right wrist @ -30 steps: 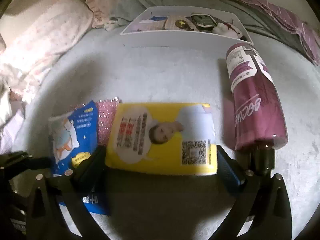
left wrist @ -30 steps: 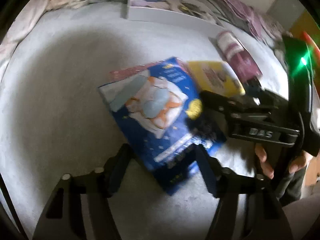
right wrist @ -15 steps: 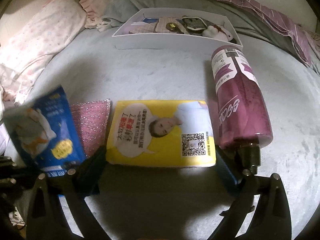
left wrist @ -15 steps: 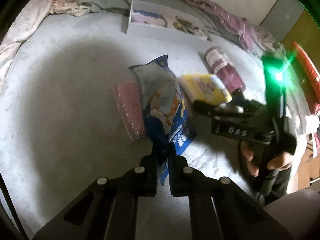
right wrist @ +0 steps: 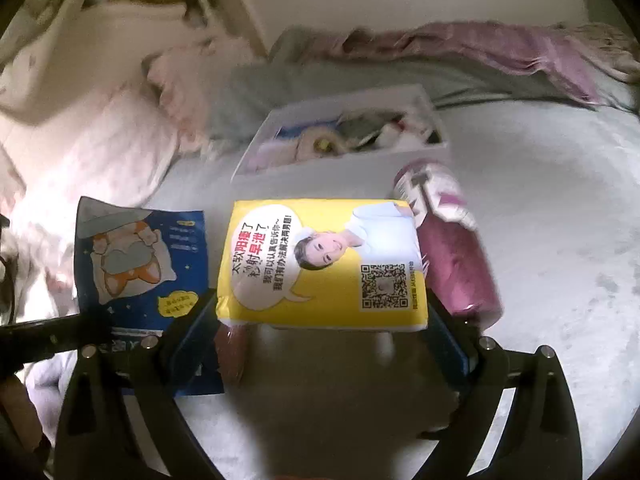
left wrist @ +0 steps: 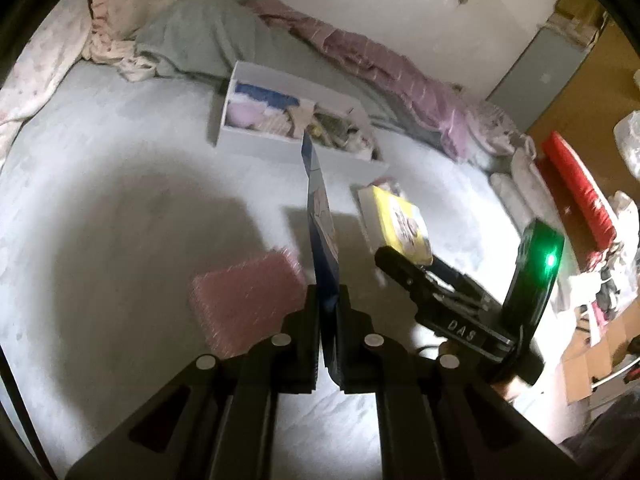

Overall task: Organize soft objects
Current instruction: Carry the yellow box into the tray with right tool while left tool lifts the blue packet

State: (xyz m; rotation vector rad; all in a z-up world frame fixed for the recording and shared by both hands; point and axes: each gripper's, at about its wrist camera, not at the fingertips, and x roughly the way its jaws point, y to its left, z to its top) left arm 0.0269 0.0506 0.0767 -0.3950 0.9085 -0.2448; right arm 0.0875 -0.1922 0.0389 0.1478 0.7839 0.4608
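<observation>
Left gripper (left wrist: 329, 312) pinches blue packet (left wrist: 320, 216) edge — right gripper (right wrist: 320, 320) clamps yellow pack (right wrist: 320, 264).

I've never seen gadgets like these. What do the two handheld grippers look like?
Both are matte black, each with two flat fingers on angular linkage arms studded with silver rivets. The right gripper, seen from the left wrist camera, bears white "DAS" lettering and a black module with a green light.

Left gripper (left wrist: 329, 312): black linkage arms, silver screw heads. Right gripper (left wrist: 404, 268): lettered "DAS", green indicator lit on black housing.
</observation>
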